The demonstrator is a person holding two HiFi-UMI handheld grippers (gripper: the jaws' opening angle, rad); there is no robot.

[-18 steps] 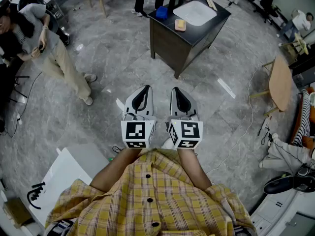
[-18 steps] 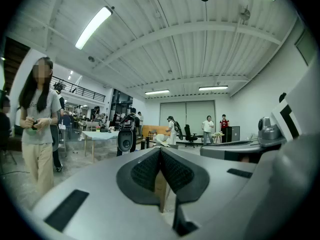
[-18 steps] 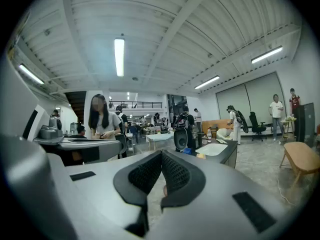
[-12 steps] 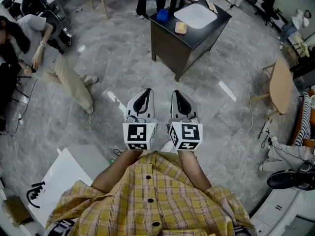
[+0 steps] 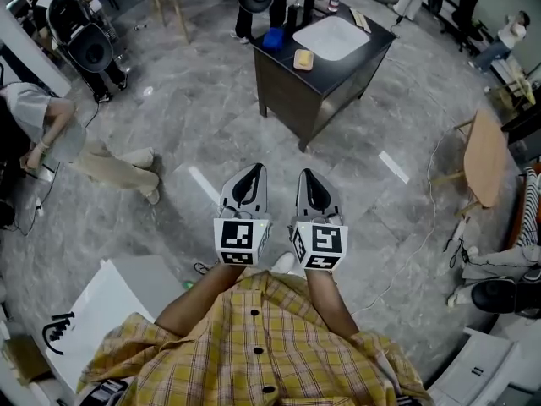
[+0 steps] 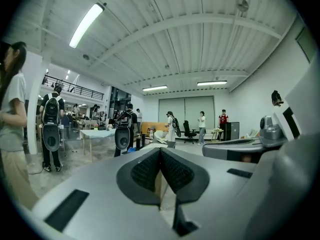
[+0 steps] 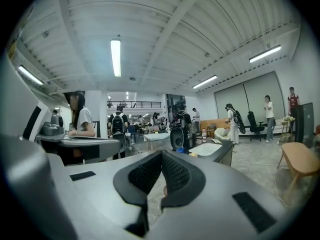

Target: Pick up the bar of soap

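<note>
holding the left gripper [image 5: 252, 169] and right gripper [image 5: 304, 174] side by side, jaws together and empty since nothing is in reach, the person stands well apart from the dark washstand [image 5: 287, 91]. the bar of soap [image 5: 303, 59] lies on its top, beside the white basin [image 5: 334, 34].

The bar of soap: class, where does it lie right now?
In the head view, the bar of soap lies at top centre on the dark cabinet, between a blue object to its left and the white basin to its right.
</note>
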